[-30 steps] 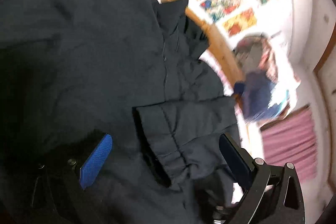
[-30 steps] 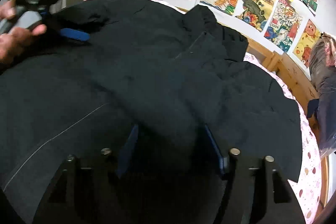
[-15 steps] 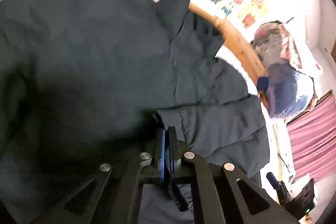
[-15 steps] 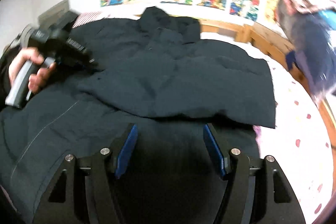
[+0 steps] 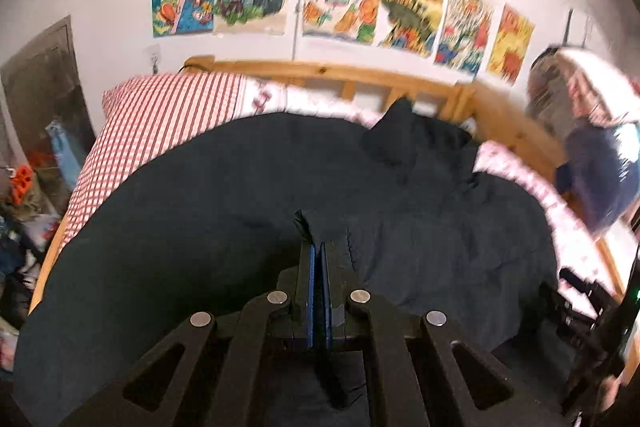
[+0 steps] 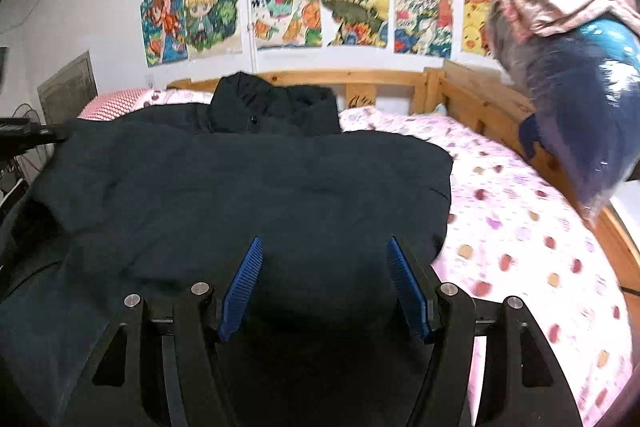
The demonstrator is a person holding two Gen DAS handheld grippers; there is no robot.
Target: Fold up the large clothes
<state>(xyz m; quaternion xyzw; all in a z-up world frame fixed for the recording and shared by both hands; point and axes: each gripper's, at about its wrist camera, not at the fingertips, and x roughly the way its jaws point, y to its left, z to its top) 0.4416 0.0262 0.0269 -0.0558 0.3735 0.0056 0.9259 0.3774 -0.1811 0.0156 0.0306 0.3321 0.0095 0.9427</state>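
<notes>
While left gripper (image 5: 319,247) pinches jacket (image 6: 248,183), right gripper (image 6: 324,259) gapes; bed (image 6: 520,227), posters (image 6: 352,7).

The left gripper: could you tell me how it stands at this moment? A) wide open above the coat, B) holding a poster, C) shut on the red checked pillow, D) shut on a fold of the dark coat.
D: in the left wrist view the left gripper has its blue pads pressed together with a fold of the dark coat pinched at their tips, while the red checked pillow lies apart behind.
</notes>
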